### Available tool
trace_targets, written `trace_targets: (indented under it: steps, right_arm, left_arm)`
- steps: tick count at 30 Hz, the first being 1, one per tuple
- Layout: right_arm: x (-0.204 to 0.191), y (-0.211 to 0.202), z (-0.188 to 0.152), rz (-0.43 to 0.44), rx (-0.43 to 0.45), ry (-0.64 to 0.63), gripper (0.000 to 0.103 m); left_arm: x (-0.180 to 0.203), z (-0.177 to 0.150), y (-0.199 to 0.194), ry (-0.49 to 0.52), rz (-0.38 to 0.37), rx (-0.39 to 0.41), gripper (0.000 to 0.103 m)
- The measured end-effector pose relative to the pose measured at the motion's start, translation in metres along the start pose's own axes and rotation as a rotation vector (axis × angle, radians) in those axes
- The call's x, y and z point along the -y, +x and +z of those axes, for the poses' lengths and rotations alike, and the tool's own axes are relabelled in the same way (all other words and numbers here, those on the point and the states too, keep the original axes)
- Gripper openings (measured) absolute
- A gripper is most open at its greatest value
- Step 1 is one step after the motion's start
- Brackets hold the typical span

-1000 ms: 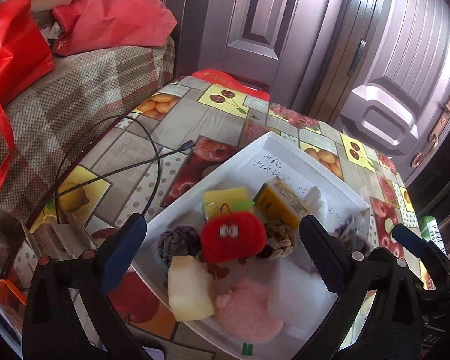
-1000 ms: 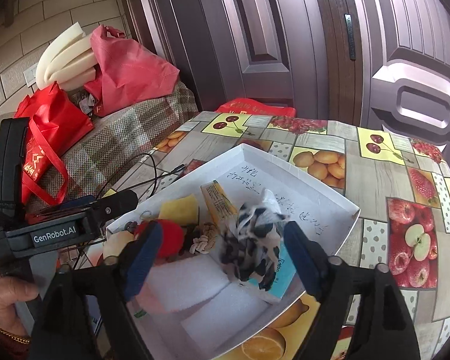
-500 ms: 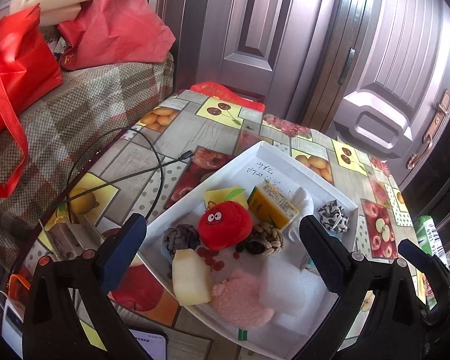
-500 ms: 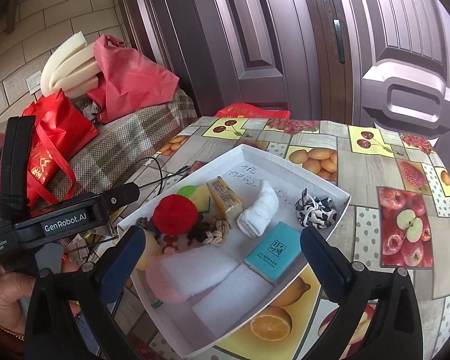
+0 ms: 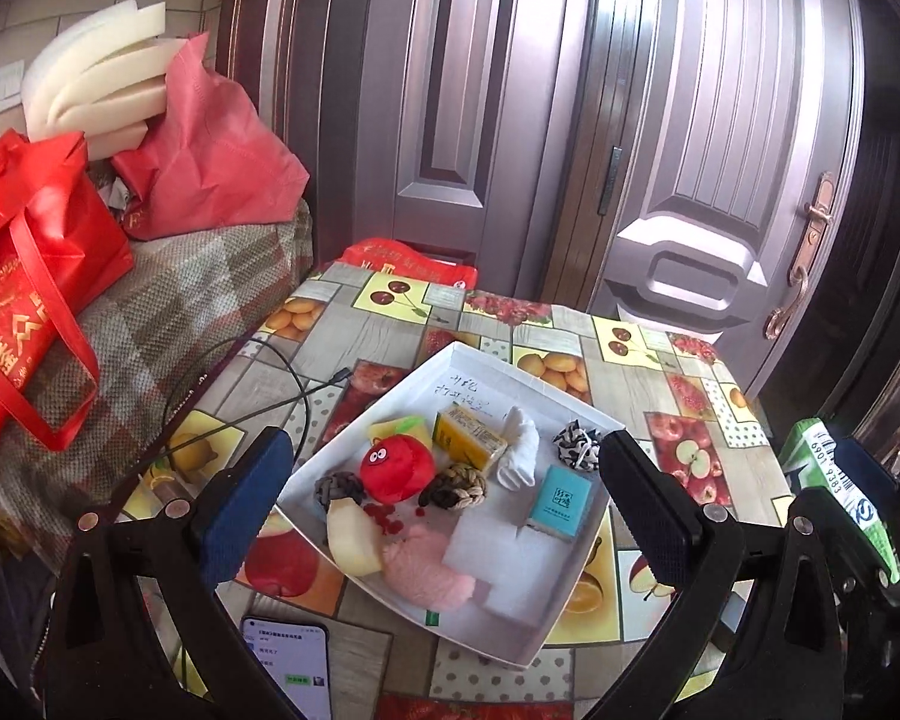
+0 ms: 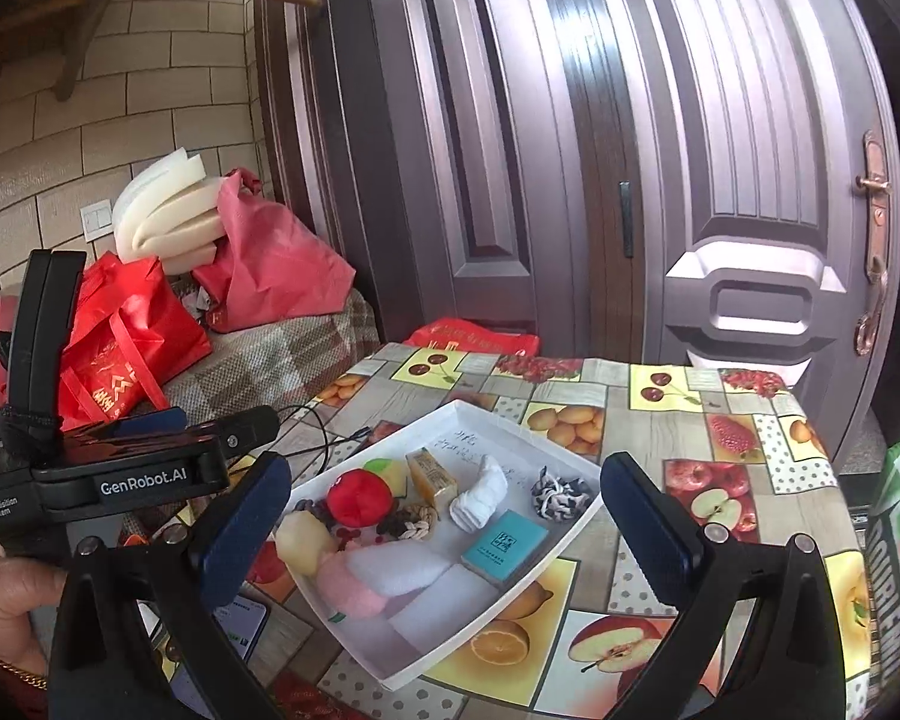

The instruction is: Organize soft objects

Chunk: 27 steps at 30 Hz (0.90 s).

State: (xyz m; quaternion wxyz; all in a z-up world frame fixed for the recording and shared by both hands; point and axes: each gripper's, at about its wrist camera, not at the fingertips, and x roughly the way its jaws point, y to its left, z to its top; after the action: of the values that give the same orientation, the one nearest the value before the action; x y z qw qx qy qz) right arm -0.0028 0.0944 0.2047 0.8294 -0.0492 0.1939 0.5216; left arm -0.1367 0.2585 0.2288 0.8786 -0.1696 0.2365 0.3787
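Taking the white tray as the mark, everything soft sits inside it. From its left end: a grey rope knot and a pale foam wedge against the near-left wall, then the red plush apple with a brown rope knot beside it and a pink plush toward the near wall. Past the middle come a yellow carton, a rolled white cloth, white foam blocks and a teal packet. The black-and-white fabric ball lies alone by the right wall. The left gripper hangs above and short of the tray, jaws spread wide and empty. The right gripper does the same, also wide apart with nothing between the pads. A phone lies on the table just off the tray's near-left corner, and a black cable runs off to its left. Judging by this, the gathering looks done or nearly so. Any next move would call for choosing one item and coming down squarely over it.
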Motion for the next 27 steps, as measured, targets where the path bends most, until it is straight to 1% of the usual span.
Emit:
trace_targets:
  steps: [3,5,7,11,14,15,17,20,23,27]
  right_arm:
    - [0.009,-0.023,0.005,-0.128,0.026,0.037,0.103]
    - [0.015,-0.039,0.008,-0.179,0.066,0.037,0.103]
    - [0.02,-0.059,0.01,-0.231,0.125,0.027,0.103]
    - [0.031,-0.099,0.014,-0.298,0.248,0.035,0.103]
    - [0.042,-0.122,0.01,-0.321,0.305,0.064,0.103]
    - [0.046,-0.125,0.007,-0.326,0.303,0.075,0.103]
    - [0.055,-0.126,-0.002,-0.333,0.258,0.082,0.103]
    - [0.066,-0.132,-0.022,-0.384,0.195,0.1,0.103]
    - [0.08,-0.144,-0.044,-0.426,0.146,0.166,0.103]
    - [0.101,-0.16,-0.065,-0.48,0.106,0.282,0.103]
  left_arm:
    - [0.012,0.002,-0.024,0.009,0.023,0.016,0.103]
    - [0.019,0.002,-0.039,0.002,0.046,0.014,0.103]
    - [0.025,-0.001,-0.051,-0.005,0.048,0.018,0.103]
    - [0.041,-0.01,-0.068,0.034,0.079,0.036,0.103]
    - [0.056,-0.017,-0.077,0.086,0.029,0.046,0.103]
    - [0.062,-0.021,-0.08,0.101,0.011,0.045,0.103]
    - [0.074,-0.029,-0.082,0.136,-0.019,0.031,0.103]
    - [0.094,-0.045,-0.077,0.187,-0.063,-0.018,0.103]
    - [0.11,-0.062,-0.071,0.23,-0.087,-0.065,0.103]
    - [0.128,-0.079,-0.071,0.284,-0.095,-0.076,0.103]
